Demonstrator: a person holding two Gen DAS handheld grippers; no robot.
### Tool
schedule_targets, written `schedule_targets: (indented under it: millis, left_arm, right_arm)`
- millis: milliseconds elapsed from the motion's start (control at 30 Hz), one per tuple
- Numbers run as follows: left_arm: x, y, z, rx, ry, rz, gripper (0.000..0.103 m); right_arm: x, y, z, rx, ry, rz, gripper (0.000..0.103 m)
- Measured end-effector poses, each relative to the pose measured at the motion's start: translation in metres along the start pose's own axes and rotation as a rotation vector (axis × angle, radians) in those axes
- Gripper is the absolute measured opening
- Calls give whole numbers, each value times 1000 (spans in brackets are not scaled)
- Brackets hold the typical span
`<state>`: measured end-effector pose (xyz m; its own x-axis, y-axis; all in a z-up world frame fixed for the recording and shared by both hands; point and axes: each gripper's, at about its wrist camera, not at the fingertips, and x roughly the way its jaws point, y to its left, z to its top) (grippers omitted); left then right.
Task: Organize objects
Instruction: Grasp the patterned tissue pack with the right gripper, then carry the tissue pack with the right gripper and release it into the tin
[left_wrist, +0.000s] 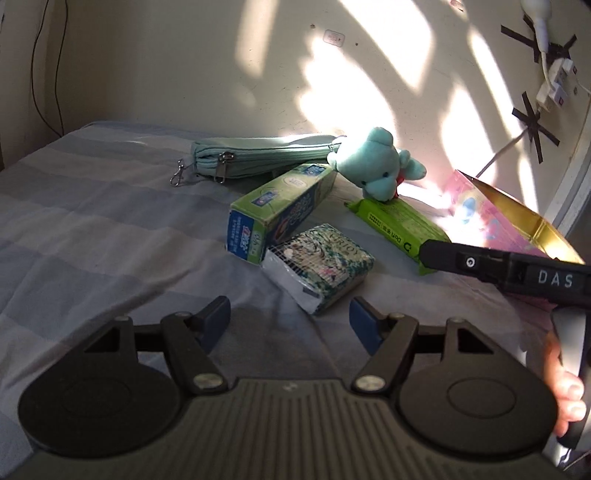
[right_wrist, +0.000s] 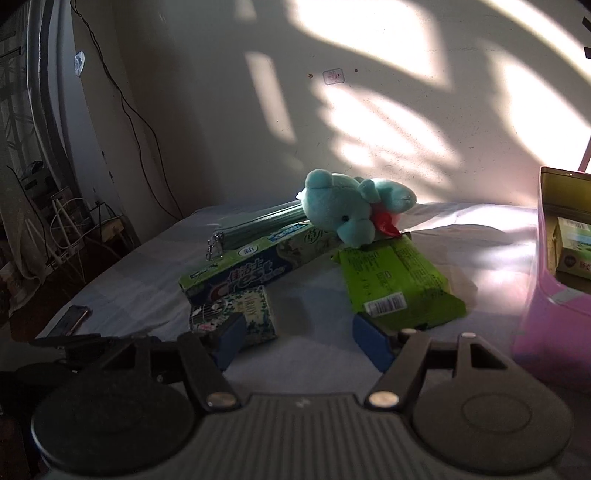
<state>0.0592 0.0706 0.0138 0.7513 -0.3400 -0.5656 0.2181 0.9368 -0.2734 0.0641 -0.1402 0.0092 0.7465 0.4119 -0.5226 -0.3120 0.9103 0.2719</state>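
On the striped blue bedsheet (left_wrist: 92, 229) lies a pile: a teal zip pouch (left_wrist: 258, 155), a green-and-blue toothpaste box (left_wrist: 280, 210), a patterned tissue pack (left_wrist: 317, 262), a green wipes packet (left_wrist: 399, 225) and a teal plush toy (left_wrist: 380, 162) resting on the packet. My left gripper (left_wrist: 290, 319) is open and empty, just short of the tissue pack. My right gripper (right_wrist: 299, 338) is open and empty, between the tissue pack (right_wrist: 236, 314) and the wipes packet (right_wrist: 399, 288). The plush (right_wrist: 343, 210) and toothpaste box (right_wrist: 255, 266) lie beyond it.
A pink box (left_wrist: 509, 218) with a gold inside stands open at the right; in the right wrist view (right_wrist: 554, 295) it holds a small carton (right_wrist: 576, 247). A phone (right_wrist: 72, 319) lies at the bed's left edge. The wall is close behind the pile.
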Motion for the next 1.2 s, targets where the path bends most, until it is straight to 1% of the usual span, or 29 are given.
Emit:
schedule_targets:
  millis: [67,133,167,267,300,333,367,400,433,533,600,733,867,967,1067,1133,1200]
  left_arm:
    - [0,5,4,-61,-1,-63,73]
    - [2,4,7,-88,-2,-106,72]
    - [4,4,8,-94,1,-115,71]
    - [14,3,10,-100,17,-107,67]
    - [18,5,10,-110,26,-112,58]
    - [22,7,10,-122,38,-120,54]
    - [24,9,9,-132,41,-130,49]
    - [23,9,9,-132,38,-131,46]
    - [24,10,9,-128,46,-140,43]
    - [20,4,5,-90,55,-152,43]
    - [16,-6,2,-44,61,-168,43]
    - [11,-27,-11,14,94,-253,43]
    - [12,-67,-26,134,145,-341,43]
    - [18,-96,-29,205,169,-387,43]
    - [24,-122,-20,235,160,-432,43]
    - [25,-139,-8,260,132,-459,43]
    - [21,-164,7,304,75,-494,43]
  right_arm:
    - [13,3,7,24,12,15,66]
    - [26,1,12,73,33,41,64]
    - [32,-1,14,95,45,54,63]
    - [50,-7,12,159,93,76,53]
    - [55,-10,10,180,112,91,48]
    - [59,-11,7,198,131,107,43]
    - [63,-12,3,211,148,123,41]
    - [61,-13,0,214,138,137,40]
    - [59,-12,-1,211,147,151,38]
    - [46,-8,-6,177,160,148,38]
    - [30,-5,-13,133,149,119,38]
    - [-9,-20,-31,155,123,96,38]
    - [-54,-33,-55,145,73,32,38]
    - [-80,-46,-69,187,36,-19,38]
    - [-100,-62,-71,231,-15,-60,38]
    - [-117,-71,-63,231,-89,-97,38]
    - [-138,-79,-50,220,-169,-129,38]
